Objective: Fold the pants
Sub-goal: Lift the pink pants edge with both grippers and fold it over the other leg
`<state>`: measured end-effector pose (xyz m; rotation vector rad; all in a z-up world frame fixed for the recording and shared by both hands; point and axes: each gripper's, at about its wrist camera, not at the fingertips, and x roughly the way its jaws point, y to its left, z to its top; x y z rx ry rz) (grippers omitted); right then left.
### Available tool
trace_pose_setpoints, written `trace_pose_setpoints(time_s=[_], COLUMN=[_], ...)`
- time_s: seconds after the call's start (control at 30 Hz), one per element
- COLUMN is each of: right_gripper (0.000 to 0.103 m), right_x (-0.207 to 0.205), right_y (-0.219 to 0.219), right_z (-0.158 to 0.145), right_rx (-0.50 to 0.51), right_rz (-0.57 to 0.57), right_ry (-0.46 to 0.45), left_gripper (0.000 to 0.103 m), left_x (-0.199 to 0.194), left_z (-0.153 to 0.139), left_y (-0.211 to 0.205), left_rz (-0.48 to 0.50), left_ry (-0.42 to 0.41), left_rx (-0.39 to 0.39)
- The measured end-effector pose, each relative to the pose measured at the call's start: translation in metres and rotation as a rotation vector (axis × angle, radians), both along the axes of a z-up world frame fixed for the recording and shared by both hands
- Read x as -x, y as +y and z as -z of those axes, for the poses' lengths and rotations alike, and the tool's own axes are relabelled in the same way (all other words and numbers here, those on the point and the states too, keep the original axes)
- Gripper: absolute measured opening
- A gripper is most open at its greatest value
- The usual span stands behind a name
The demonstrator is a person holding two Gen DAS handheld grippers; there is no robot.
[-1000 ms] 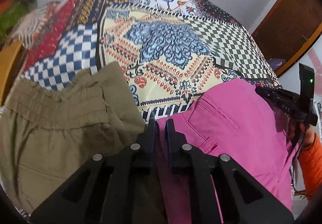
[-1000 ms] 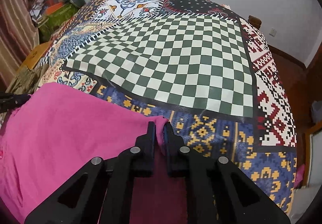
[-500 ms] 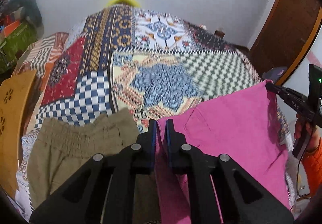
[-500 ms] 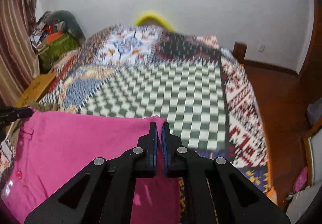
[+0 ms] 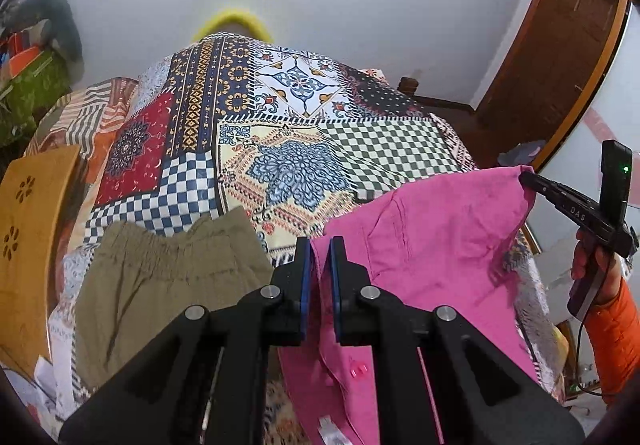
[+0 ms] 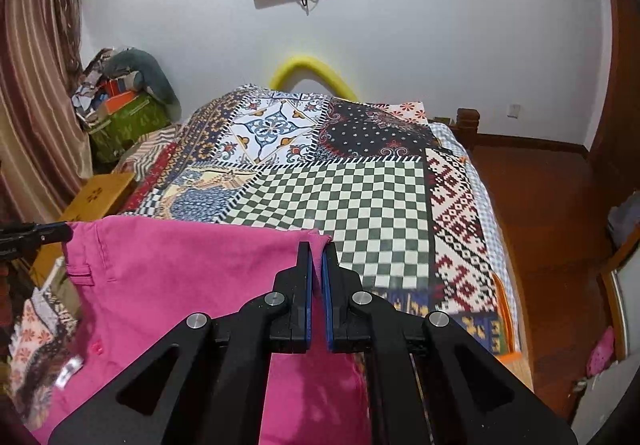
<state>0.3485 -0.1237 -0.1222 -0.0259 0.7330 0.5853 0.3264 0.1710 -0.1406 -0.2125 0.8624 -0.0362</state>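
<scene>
Left wrist view: left gripper [image 5: 320,245] is clamping one top corner of the pink pants [image 5: 432,245], which are hanging above the bed [image 5: 304,149] beside the khaki pants [image 5: 160,277]. Right gripper [image 5: 524,177] is pinching the other corner; "DAS" is reading on its finger. A small white tag near the bottom is unreadable.

Right wrist view: right gripper [image 6: 316,245] is gripping its corner of the pink pants [image 6: 180,277]. Best keeping both corners level and the top edge taut, so the legs are hanging straight before laying down.
</scene>
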Motion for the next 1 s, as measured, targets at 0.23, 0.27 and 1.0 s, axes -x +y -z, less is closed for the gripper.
trace_pose_setpoints(time_s=[0.23, 0.27, 1.0], right_gripper=[0.004, 0.004, 0.004], right_x=[0.043, 0.051, 0.16], right_y=[-0.015, -0.017, -0.057], right_z=[-0.022, -0.024, -0.026], right_rx=[-0.034, -0.032, -0.047], right_rz=[0.005, 0.003, 0.016], right_ry=[-0.015, -0.02, 0.01], left_gripper=[0.008, 0.008, 0.007], left_x=[0.046, 0.05, 0.168], left_z=[-0.019, -0.02, -0.021], left_y=[-0.017, -0.019, -0.05], left_rz=[0.024, 0.025, 0.052], left_ry=[-0.014, -0.014, 0.002], left_rx=[0.001, 0.002, 0.043])
